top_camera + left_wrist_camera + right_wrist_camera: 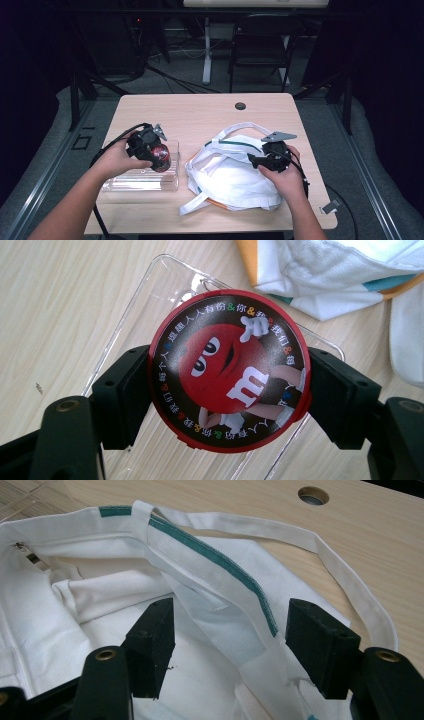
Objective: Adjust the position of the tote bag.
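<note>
On wooden surface [200, 112]: left gripper [227, 390] clamping red candy tin [229, 371] over clear tray [142, 180], right gripper [230, 630] spread at white bag [90, 605] rim, packing likely unfinished.

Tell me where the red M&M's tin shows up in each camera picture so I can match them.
High view: the red M&M's tin sits left of centre, in the left gripper, over the clear tray.
Left gripper view: centre, clamped between the jaws.
Right gripper view: not in it.
Shared landmark: the white cloth bag.
</note>
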